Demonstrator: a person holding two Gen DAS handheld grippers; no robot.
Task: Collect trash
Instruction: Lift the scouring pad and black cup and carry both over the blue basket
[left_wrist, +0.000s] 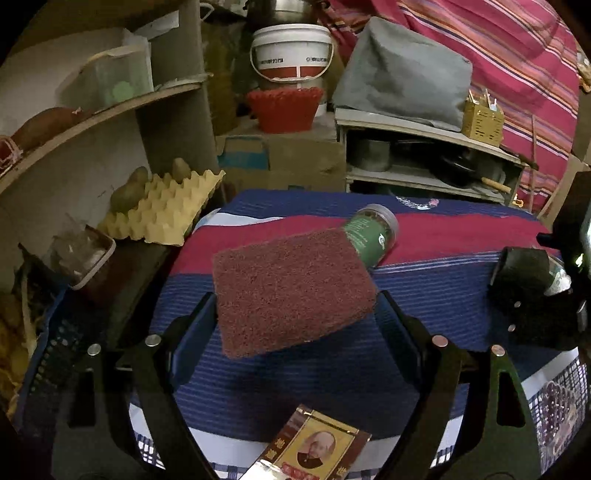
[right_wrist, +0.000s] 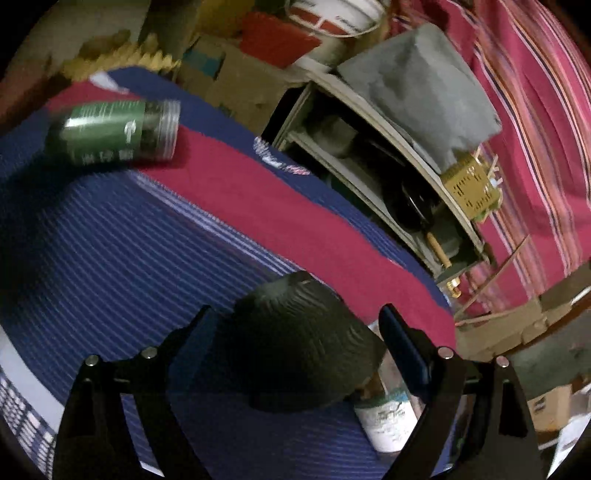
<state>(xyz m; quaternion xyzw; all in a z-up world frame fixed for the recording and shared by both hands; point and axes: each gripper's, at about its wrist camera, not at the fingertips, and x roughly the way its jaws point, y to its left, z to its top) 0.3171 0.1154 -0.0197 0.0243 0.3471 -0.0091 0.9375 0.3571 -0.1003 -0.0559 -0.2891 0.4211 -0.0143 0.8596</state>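
Observation:
My left gripper is shut on a maroon scouring pad and holds it above the striped tablecloth. Behind the pad a green-labelled jar lies on its side on the red band; the right wrist view has this jar at the upper left. My right gripper is closed on a dark ribbed object, with a clear white-labelled bottle beside its right finger. That gripper and the bottle show at the right edge of the left wrist view.
A printed packet with a portrait lies at the table's front edge. An egg tray with potatoes and a blue crate crowd the left. Behind stand a white bucket, a red basket and a grey-covered shelf.

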